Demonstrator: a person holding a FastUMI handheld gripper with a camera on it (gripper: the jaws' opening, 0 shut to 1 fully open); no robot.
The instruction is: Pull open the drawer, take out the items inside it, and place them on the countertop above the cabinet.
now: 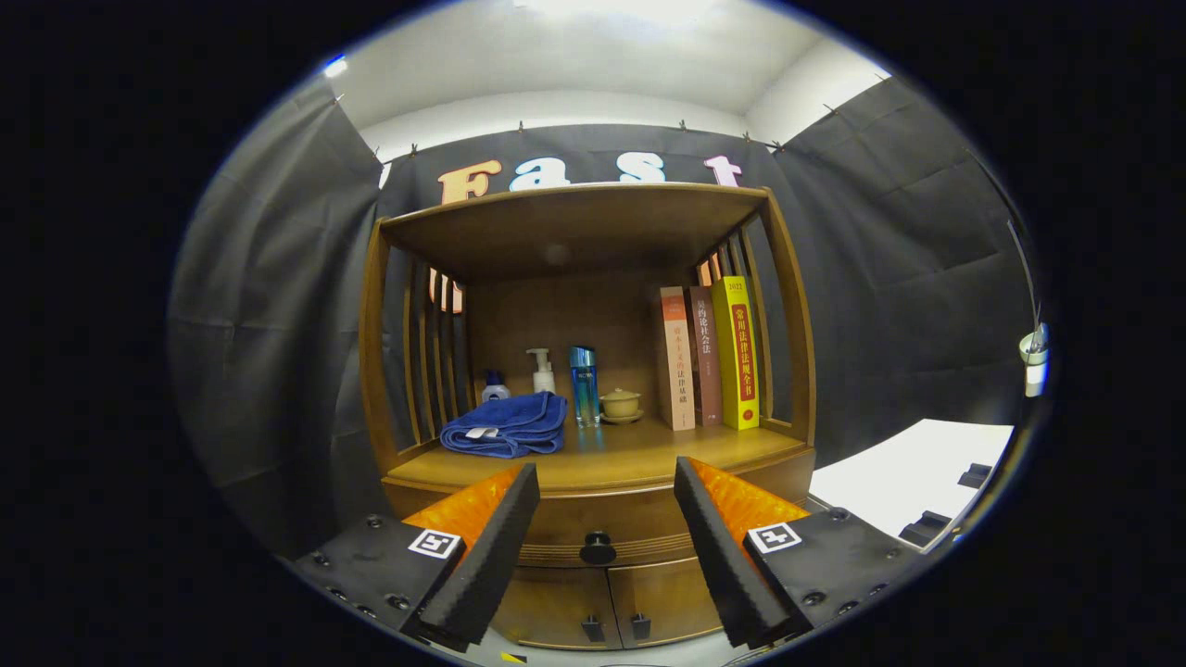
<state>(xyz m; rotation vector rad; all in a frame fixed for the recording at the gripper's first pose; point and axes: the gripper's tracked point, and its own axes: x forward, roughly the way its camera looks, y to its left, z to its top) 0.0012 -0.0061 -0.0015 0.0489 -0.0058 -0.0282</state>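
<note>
A wooden cabinet stands straight ahead of me. Its drawer (607, 528) is closed, with a round dark knob (598, 548) in the middle of its front. My gripper (607, 482) is open, fingers spread wide with nothing between them, and the knob sits in the gap a short way beyond the tips. The countertop (639, 449) lies just above the drawer, under an upper shelf. What the drawer holds is hidden.
On the countertop lie a folded blue towel (507, 424), a small blue-capped bottle (495, 385), a white pump bottle (542, 371), a blue bottle (584, 384), a small lidded cup (620, 404) and three upright books (709, 357). Two lower doors (607, 607) sit beneath the drawer. A white table (913, 477) stands to the right.
</note>
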